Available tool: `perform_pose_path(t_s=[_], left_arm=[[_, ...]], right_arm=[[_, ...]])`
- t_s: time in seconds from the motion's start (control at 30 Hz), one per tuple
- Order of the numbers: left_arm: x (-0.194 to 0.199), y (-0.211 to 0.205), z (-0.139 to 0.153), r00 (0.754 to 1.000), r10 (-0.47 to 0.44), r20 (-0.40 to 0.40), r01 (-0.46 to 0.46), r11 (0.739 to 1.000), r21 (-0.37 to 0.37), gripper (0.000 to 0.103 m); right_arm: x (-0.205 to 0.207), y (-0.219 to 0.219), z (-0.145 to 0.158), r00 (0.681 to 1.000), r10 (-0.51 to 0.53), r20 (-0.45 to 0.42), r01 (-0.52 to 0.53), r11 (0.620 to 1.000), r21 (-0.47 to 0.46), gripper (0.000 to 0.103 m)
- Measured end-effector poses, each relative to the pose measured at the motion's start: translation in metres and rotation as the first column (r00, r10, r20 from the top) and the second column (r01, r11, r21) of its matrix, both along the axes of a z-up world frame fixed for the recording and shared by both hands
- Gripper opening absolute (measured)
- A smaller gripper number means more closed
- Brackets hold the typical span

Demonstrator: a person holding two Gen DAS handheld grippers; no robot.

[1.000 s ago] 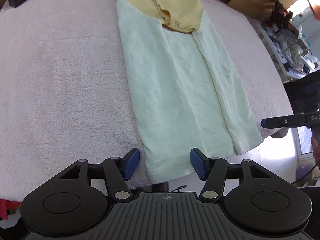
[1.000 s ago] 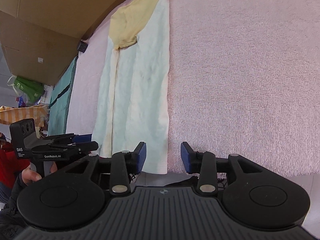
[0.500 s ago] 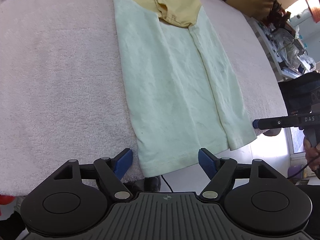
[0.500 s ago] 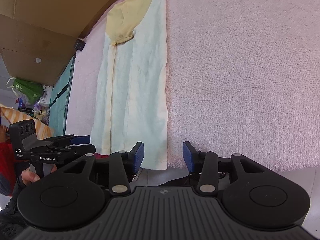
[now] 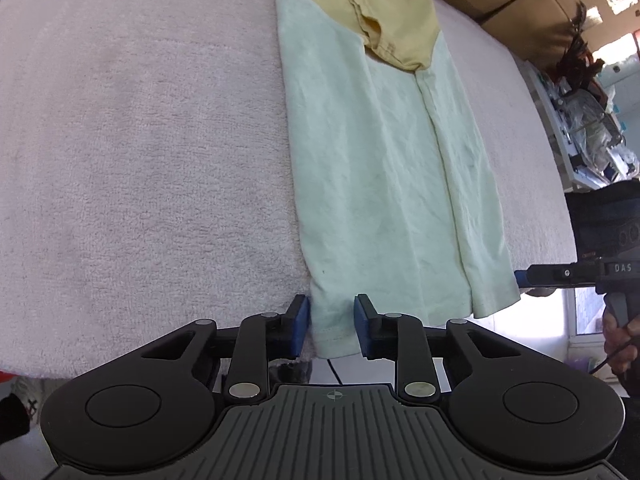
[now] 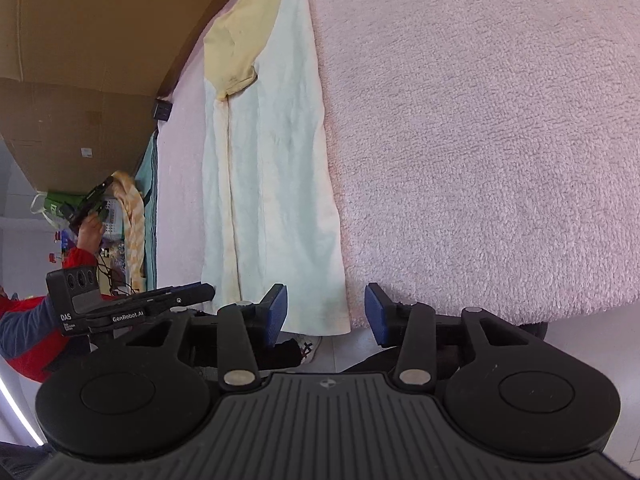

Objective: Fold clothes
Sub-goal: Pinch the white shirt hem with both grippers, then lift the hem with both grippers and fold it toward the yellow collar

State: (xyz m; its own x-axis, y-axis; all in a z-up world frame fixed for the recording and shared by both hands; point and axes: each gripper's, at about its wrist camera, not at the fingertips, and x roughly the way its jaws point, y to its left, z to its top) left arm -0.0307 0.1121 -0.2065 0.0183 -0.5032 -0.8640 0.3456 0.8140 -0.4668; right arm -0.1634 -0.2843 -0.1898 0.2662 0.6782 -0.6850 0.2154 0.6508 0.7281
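Note:
A pale green garment [image 5: 380,180] with a yellow top, folded lengthwise, lies flat on the pink towel-covered table [image 5: 140,160], its hem hanging over the near edge. My left gripper [image 5: 331,324] is at the hem's left corner. Its jaws are closing with the cloth between the blue pads, which do not pinch it. In the right wrist view the garment [image 6: 272,180] runs away from me. My right gripper [image 6: 326,316] stands open at the table [image 6: 480,140] edge, with the hem's right corner between its jaws. Each gripper shows at the other view's side.
Cardboard boxes [image 6: 80,60] stand behind the table, with a small black box [image 6: 161,111] at its far edge. A teal cloth [image 6: 150,200] hangs at the table's left side. A person's hand [image 6: 90,228] in a red sleeve holds a dark device. Cluttered shelves [image 5: 580,120] stand to the right.
The left jaws widened, then narrowed around the hem's left corner, and the left gripper edged toward the cloth. The right gripper barely moved.

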Motion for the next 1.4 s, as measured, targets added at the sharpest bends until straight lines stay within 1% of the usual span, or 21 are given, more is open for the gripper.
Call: perform_pose_path(t_s=[0.03,0.1,0.2,0.33,0.37,0.4,0.43,0.47,0.5,0.53,0.57,0.67,0.77,1.0,1.17,1.4], left_arm=[[-0.001,-0.002,0.001,1.0,-0.008,0.002,0.008,1.0,0.005,0.043],[-0.003,-0.007,0.002,1.0,-0.027,0.007,0.027,1.0,0.015,0.045],[-0.004,-0.008,0.002,0.999,-0.038,0.013,0.038,0.999,0.022,0.045],[-0.001,-0.006,0.003,0.999,-0.032,-0.005,0.032,0.999,0.019,0.045],[-0.002,-0.006,0.003,0.999,-0.037,-0.001,0.037,0.999,0.024,0.044],[-0.002,-0.007,0.003,0.999,-0.042,0.005,0.042,0.999,0.031,0.041],[-0.002,-0.007,0.003,0.999,-0.041,0.008,0.041,0.998,0.04,0.035],[-0.002,-0.007,0.003,0.999,-0.039,0.01,0.039,0.998,0.05,0.02],[-0.002,-0.005,0.003,0.999,-0.034,0.006,0.034,0.998,0.051,0.013],[-0.001,-0.003,0.002,1.0,-0.029,-0.001,0.029,0.998,0.049,0.009],[-0.001,-0.001,0.002,1.0,-0.022,-0.009,0.023,0.999,0.044,0.005],[0.001,0.003,0.001,0.999,-0.003,-0.033,0.004,1.0,0.027,0.003],[0.002,0.004,0.003,0.999,0.013,-0.045,-0.012,1.0,0.01,0.001],[0.01,0.01,0.017,0.998,0.03,-0.046,-0.032,0.999,-0.032,0.001],[0.021,0.015,0.024,0.996,0.058,-0.062,-0.063,0.995,-0.074,0.001],[0.032,0.015,0.029,0.989,0.107,-0.102,-0.119,0.986,-0.12,0.001]], right_arm=[[0.001,0.002,0.001,1.0,0.01,0.002,-0.01,1.0,-0.008,0.049],[0.002,0.007,0.003,1.0,0.026,0.004,-0.026,0.999,-0.022,0.05],[0.003,0.013,0.003,1.0,0.03,0.005,-0.03,0.999,-0.028,0.05],[0.006,0.017,0.002,1.0,0.029,0.004,-0.029,0.999,-0.022,0.051],[0.007,0.018,0.002,0.999,0.033,0.004,-0.033,0.999,-0.026,0.051],[0.007,0.018,0.002,0.999,0.034,0.005,-0.034,0.999,-0.029,0.051],[0.008,0.018,0.002,0.999,0.035,0.005,-0.035,0.999,-0.033,0.049],[0.008,0.018,0.002,0.999,0.034,0.001,-0.034,0.998,-0.043,0.042],[0.008,0.018,0.001,0.999,0.035,-0.003,-0.035,0.998,-0.055,0.035],[0.008,0.019,0.0,0.999,0.047,-0.01,-0.047,0.997,-0.068,0.016],[0.008,0.02,-0.002,0.998,0.057,-0.021,-0.058,0.996,-0.068,0.007],[0.006,0.023,-0.006,0.998,0.052,-0.037,-0.053,0.998,-0.042,0.005],[0.005,0.022,-0.002,0.999,0.045,-0.024,-0.045,0.999,-0.011,0.005],[0.01,0.012,0.013,1.0,0.008,0.001,-0.008,0.998,0.06,0.005],[0.019,0.002,0.019,1.0,-0.016,0.021,0.014,0.997,0.08,0.005],[0.03,0.001,0.026,0.999,-0.024,0.049,0.02,0.996,0.083,0.005]])
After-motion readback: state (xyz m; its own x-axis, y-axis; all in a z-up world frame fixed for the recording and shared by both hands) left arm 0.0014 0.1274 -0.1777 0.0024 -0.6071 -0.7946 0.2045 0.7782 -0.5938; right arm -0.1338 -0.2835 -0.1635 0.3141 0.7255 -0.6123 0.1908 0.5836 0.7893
